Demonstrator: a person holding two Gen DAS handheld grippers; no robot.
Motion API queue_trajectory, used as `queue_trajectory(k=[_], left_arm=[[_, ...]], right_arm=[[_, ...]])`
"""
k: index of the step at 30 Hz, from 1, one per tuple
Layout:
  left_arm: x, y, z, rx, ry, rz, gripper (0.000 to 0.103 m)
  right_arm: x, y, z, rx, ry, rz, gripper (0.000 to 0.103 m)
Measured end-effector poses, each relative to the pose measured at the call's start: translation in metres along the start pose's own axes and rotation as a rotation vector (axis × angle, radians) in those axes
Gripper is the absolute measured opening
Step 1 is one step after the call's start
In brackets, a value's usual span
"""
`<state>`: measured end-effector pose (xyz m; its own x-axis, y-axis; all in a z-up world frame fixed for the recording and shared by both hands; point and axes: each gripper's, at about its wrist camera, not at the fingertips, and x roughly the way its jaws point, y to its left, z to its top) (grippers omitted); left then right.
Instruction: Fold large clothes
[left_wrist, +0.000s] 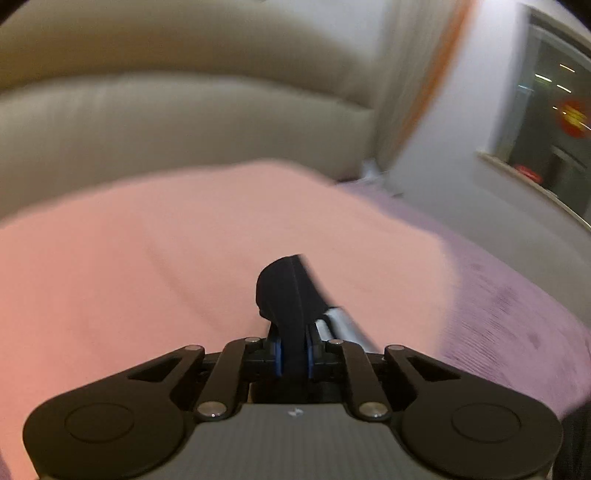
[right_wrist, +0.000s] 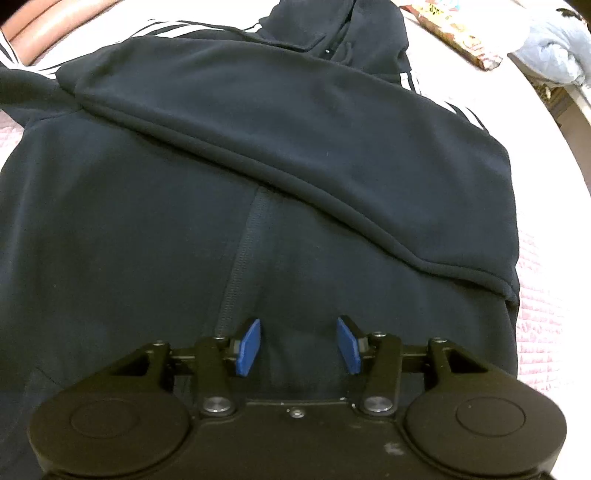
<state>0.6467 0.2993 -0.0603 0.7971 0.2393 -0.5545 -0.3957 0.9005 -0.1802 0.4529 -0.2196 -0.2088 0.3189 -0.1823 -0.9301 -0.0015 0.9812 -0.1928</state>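
A large black hoodie (right_wrist: 221, 184) with white stripes on its sleeves lies spread on the bed, one sleeve folded diagonally across its body and the hood at the far end. My right gripper (right_wrist: 297, 347) is open and empty, its blue pads just above the hoodie's lower body. In the left wrist view my left gripper (left_wrist: 293, 354) is shut on a bunched piece of the black hoodie (left_wrist: 288, 291), held up above a pink cover (left_wrist: 184, 251). That view is blurred by motion.
A padded beige headboard (left_wrist: 184, 110) stands behind the pink cover. A purple bedspread (left_wrist: 517, 314) lies to the right, with a wall and window (left_wrist: 546, 122) beyond. In the right wrist view a colourful flat box (right_wrist: 458, 37) and light blue cloth (right_wrist: 554, 48) lie at the far right.
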Motion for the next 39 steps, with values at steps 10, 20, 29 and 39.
queue_trajectory(k=[10,20,29,39], left_arm=[[-0.098,-0.209,-0.171,0.357,0.085,-0.411,0.013],[-0.186,-0.381,-0.285,0.537,0.238,-0.829,0.072],[-0.113,-0.24,-0.27,0.509,0.444,-0.502,0.067],[-0.037,-0.171,-0.221,0.331,0.417,-0.244,0.062]], right_arm=[[-0.044,-0.027,-0.018,0.258,-0.156,0.083,0.047],[-0.073,-0.109,-0.029,0.416,-0.227,0.036,0.047],[-0.049,-0.149,-0.005,0.533,-0.282,0.202,0.072],[0.031,-0.14,0.076,0.621,-0.144,0.375,0.05]])
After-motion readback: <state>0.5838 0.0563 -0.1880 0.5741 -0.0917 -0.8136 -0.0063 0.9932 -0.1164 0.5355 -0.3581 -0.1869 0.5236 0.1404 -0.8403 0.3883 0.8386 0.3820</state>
